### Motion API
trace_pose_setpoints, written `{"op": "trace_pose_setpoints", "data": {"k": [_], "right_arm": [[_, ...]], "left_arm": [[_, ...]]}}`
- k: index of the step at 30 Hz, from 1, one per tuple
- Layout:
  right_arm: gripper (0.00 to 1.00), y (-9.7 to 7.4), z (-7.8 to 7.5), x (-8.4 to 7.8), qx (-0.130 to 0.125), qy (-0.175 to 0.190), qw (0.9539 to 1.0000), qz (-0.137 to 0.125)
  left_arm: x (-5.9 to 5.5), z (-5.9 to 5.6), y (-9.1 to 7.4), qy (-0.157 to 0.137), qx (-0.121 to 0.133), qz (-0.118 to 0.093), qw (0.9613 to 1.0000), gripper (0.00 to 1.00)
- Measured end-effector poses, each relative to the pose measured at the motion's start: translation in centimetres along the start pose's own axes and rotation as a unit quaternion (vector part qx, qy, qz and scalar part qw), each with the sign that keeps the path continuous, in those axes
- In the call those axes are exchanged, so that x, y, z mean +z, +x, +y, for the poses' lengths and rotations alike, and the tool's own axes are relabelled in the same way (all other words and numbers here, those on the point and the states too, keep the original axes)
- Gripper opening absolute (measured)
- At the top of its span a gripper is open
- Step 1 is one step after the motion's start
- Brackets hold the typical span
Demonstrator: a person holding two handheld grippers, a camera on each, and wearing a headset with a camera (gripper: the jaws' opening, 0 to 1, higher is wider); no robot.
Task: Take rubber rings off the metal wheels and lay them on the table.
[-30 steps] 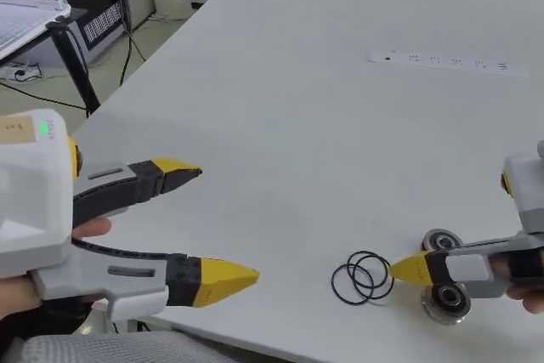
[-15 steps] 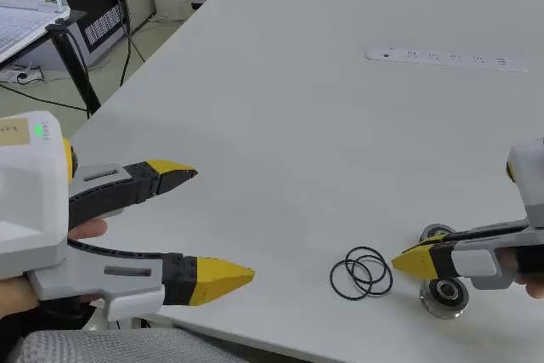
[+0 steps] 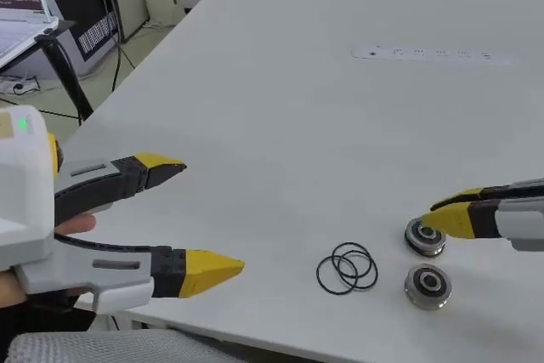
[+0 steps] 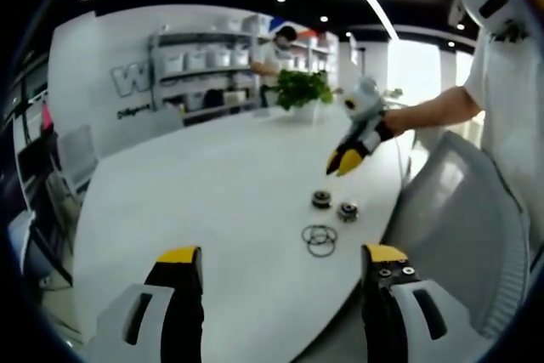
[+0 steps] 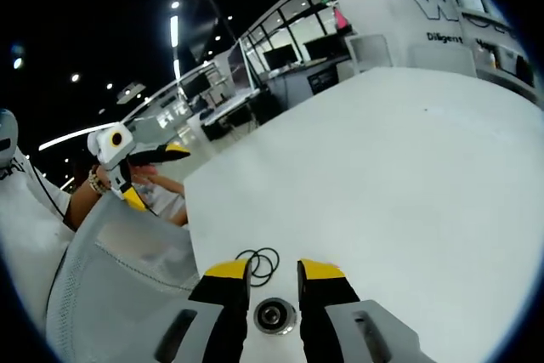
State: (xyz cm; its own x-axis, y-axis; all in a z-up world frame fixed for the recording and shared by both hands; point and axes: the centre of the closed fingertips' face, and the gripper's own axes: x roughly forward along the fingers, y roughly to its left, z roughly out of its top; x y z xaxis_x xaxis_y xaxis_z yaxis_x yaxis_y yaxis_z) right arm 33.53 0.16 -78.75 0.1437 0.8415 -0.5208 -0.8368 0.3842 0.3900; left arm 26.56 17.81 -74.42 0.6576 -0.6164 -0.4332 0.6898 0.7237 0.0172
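- Our right tool hovers just over one metal wheel, jaws narrowly apart, gripping nothing.
- Our left tool hangs at the desk edge, jaws wide apart, empty.
- The second wheel stands near the first, and we see loose rubber rings lying overlapped on the desk beside both.

My right gripper is cut off by the head view's right edge; its jaws partly hide one wheel (right gripper view); any rubber on it is too small to tell.

Bright, even light; fisheye-warped edges
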Motion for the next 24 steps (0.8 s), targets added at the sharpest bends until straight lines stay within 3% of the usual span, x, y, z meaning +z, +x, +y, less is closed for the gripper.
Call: {"op": "trace_pose_setpoints", "data": {"k": [6,12,24], "right_arm": [[0.24,-2.1,-0.4,0.1,-0.011,-0.027,0.9995,-0.015],[0.27,-3.6,-1.1,-0.6,-0.019,-0.049,0.9985,-0.013],[0.27,-5.7,-2.3,-3.2,-0.019,-0.030,0.9993,-0.015]], "left_arm": [[0.7,-0.4,0.2,0.009,0.002,0.005,0.9999,0.78],[1.8,-1.1,0.7,0.020,0.001,0.009,0.9998,0.78],[5.2,-3.3,3.4,0.049,-0.016,0.008,0.9986,0.78]]}}
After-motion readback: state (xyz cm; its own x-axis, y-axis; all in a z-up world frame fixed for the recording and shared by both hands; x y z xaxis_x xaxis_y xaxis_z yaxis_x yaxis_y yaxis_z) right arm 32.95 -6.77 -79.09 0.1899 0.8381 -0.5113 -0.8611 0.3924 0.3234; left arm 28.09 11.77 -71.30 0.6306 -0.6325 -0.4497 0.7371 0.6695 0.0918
